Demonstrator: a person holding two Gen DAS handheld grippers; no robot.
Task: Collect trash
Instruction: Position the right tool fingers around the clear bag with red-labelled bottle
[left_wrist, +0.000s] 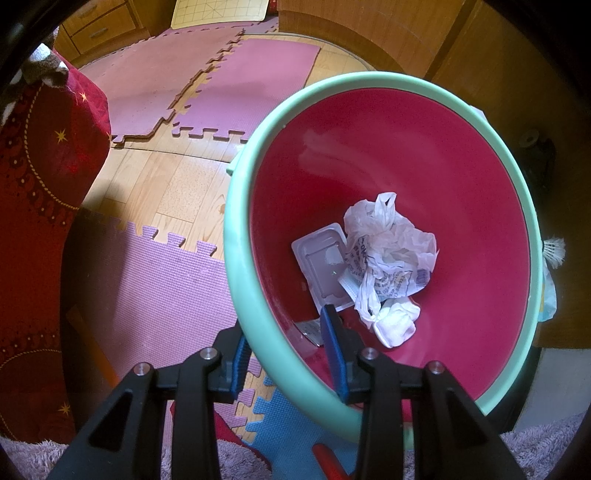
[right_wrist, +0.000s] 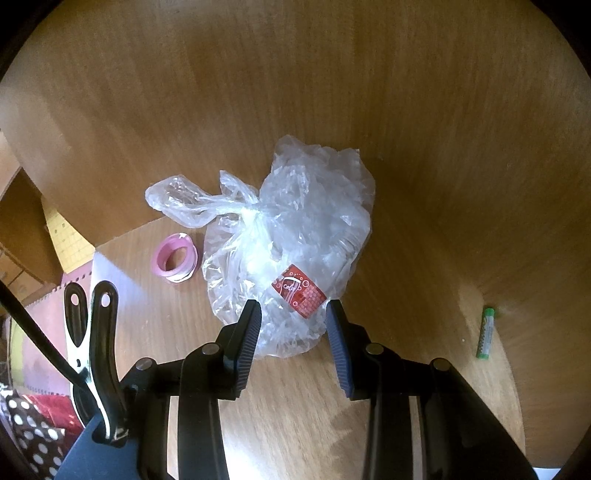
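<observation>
Tape roll (right_wrist: 174, 264) crowds the clear plastic bag (right_wrist: 291, 236); its other side lies open.

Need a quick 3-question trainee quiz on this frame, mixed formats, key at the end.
1. True or false: the left gripper is clamped on the rim of the bin.
2. Which item lies between the fingers of the right gripper? A: pink tape roll. B: clear plastic bag. C: green tube.
3. Name the flat item lying beside the crumpled white bag inside the bin.

Key: 1 true. 2 B. 3 white plastic tray.
</observation>
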